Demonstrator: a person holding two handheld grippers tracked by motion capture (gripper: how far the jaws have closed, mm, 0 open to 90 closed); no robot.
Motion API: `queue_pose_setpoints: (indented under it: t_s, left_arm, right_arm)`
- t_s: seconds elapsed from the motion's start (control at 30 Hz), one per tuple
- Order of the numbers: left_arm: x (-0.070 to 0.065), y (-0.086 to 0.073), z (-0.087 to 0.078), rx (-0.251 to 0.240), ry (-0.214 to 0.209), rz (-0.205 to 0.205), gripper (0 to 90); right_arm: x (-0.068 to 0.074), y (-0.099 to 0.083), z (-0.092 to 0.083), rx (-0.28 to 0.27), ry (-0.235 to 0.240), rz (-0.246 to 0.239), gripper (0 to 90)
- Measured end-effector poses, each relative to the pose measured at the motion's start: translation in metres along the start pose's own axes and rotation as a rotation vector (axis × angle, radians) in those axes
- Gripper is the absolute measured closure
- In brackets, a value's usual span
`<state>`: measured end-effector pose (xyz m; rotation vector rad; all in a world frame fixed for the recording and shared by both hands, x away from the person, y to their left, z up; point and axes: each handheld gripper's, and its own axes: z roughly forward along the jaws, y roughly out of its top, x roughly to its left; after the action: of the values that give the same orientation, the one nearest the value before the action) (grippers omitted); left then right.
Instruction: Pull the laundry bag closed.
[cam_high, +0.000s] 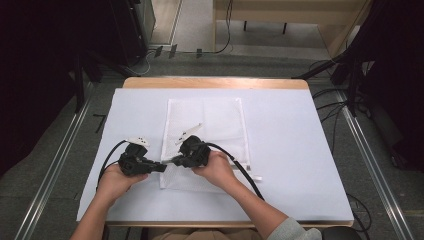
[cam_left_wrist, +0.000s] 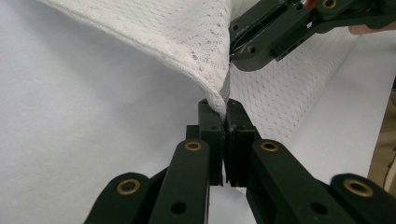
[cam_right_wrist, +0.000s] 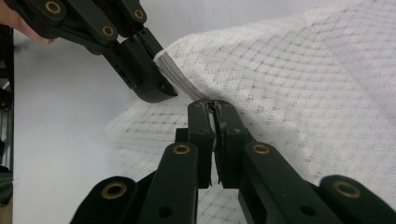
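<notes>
White mesh bag (cam_high: 207, 127), flat on the pale sheet (cam_high: 290, 150) covering the wooden table (cam_high: 215, 82); rectangular, zip running down its right edge. Two thin whitish strips show on or through the netting near mid-bag; cannot tell what they are, or whether they are inside.

Near left corner of the bag lifted off the sheet, pinched from both sides.

Left gripper (cam_high: 161, 166) points right; in the left gripper view its jaws are closed tight on the bag's seamed edge (cam_left_wrist: 223, 95).

Right gripper (cam_high: 170, 161) points left, tip just beside the other. Jaws closed on the mesh a little further along the same edge (cam_right_wrist: 211, 103), a sliver of white fabric visible between the pads.

Both hands low at the near side of the table, a cable trailing from each gripper.

No brand, label or readable writing on bag or sheet.
</notes>
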<state>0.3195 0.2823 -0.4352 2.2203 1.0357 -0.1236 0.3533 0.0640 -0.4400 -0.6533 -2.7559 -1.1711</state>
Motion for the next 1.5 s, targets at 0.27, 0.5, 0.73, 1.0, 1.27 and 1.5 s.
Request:
queue_pose_setpoints:
  t_s: [0.27, 0.5, 0.73, 1.0, 1.27, 1.5]
  left_arm:
    - [0.001, -0.001, -0.002, 0.005, -0.001, 0.005, 88.5]
    - [0.002, -0.002, -0.003, 0.001, -0.001, -0.003, 88.2]
    - [-0.001, -0.003, -0.005, -0.006, -0.009, 0.008, 88.0]
    - [-0.002, -0.002, -0.004, -0.013, -0.021, 0.01, 87.9]
    - [-0.002, -0.002, -0.004, -0.011, -0.024, 0.019, 87.9]
    - [-0.002, -0.002, -0.004, 0.0, -0.02, 0.012, 87.8]
  right_arm:
    - [-0.003, -0.003, -0.004, 0.009, 0.0, 0.002, 87.9]
    - [-0.011, -0.012, -0.012, 0.016, -0.003, 0.025, 87.9]
    - [-0.009, -0.014, -0.02, 0.033, 0.013, -0.001, 87.9]
    - [-0.012, -0.022, -0.029, 0.019, 0.015, 0.006, 87.9]
    - [-0.014, -0.023, -0.028, 0.009, 0.019, -0.001, 87.8]
    - [-0.019, -0.026, -0.03, 0.014, 0.018, 0.012, 87.8]
